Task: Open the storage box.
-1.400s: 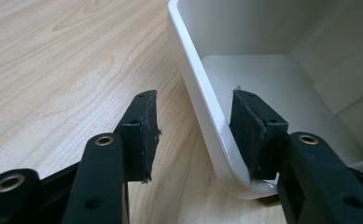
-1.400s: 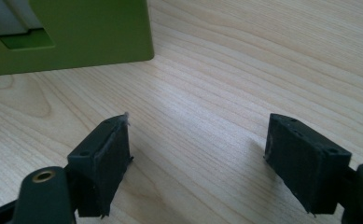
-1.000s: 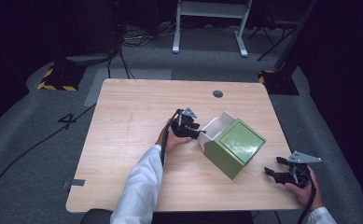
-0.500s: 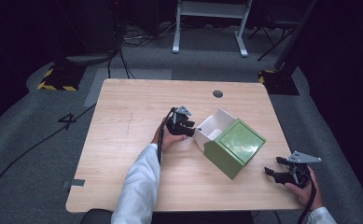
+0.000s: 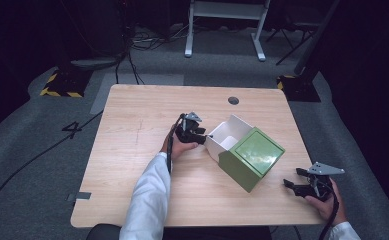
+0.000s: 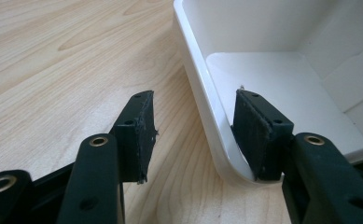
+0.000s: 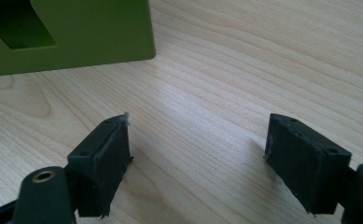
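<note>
A green box (image 5: 254,155) lies on the wooden table, with its white drawer (image 5: 227,134) slid partly out toward the left. My left gripper (image 5: 203,136) straddles the drawer's front wall (image 6: 202,84). One pad (image 6: 256,126) sits inside against the wall, and the other pad (image 6: 139,126) stands off it outside. These jaws have just been opening with the wall between them. The drawer looks empty inside. My right gripper (image 5: 291,186) rests open near the table's front right corner, nothing between its pads (image 7: 198,126), and the green box (image 7: 100,32) is ahead of it.
The table (image 5: 132,125) has a round cable hole (image 5: 233,100) near its far edge. Its left half is bare wood. Cables and a white metal stand (image 5: 224,25) lie on the dark floor beyond the table.
The left gripper drew the white drawer a little further out of the green box, toward the left. Its jaws have parted from the wall. The right gripper has not moved.
</note>
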`<state>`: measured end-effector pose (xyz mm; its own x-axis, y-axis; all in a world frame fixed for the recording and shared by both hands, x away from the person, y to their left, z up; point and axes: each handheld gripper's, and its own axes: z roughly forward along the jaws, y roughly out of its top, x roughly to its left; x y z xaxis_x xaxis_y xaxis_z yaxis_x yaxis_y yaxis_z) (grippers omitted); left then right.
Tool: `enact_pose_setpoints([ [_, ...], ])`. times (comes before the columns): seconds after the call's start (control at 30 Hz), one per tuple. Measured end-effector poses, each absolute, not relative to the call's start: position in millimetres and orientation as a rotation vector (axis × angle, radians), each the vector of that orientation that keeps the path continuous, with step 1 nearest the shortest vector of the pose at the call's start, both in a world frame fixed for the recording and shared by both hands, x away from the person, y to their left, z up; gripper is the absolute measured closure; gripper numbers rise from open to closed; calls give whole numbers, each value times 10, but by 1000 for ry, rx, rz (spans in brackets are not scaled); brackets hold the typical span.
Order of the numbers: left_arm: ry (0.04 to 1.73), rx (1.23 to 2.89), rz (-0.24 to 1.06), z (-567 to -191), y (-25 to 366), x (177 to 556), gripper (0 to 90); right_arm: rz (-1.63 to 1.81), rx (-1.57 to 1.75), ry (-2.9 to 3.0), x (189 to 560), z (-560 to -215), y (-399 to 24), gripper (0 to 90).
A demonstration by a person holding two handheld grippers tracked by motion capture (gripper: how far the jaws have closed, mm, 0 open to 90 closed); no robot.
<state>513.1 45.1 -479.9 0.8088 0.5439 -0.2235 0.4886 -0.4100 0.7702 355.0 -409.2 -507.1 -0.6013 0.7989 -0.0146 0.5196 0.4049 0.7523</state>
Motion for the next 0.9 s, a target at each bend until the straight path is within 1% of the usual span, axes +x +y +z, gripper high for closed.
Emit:
enact_pose_setpoints([
  [0.2,759,2085,89,-4788,452,5132,474,1030,1135,2294,3550,-5071,-4092,221],
  [0.23,769,2084,94,-4783,451,5128,441,1029,1133,2293,3549,-5072,-4092,221],
  [0.37,781,2068,120,-4723,485,5129,414,1030,1135,2294,3550,-5071,-4092,220],
  [0.43,793,2056,142,-4677,512,5130,389,1029,1133,2293,3549,-5071,-4092,221],
  [0.67,809,2042,220,-4536,636,5102,371,1029,1133,2293,3549,-5071,-4092,220],
  [0.8,812,2061,271,-4477,694,5074,357,1029,1134,2293,3550,-5071,-4093,220],
  [0.87,803,2078,296,-4445,719,5057,325,1029,1134,2293,3550,-5071,-4093,220],
  [0.9,806,2081,319,-4432,724,5039,325,1029,1134,2293,3550,-5071,-4093,220],
])
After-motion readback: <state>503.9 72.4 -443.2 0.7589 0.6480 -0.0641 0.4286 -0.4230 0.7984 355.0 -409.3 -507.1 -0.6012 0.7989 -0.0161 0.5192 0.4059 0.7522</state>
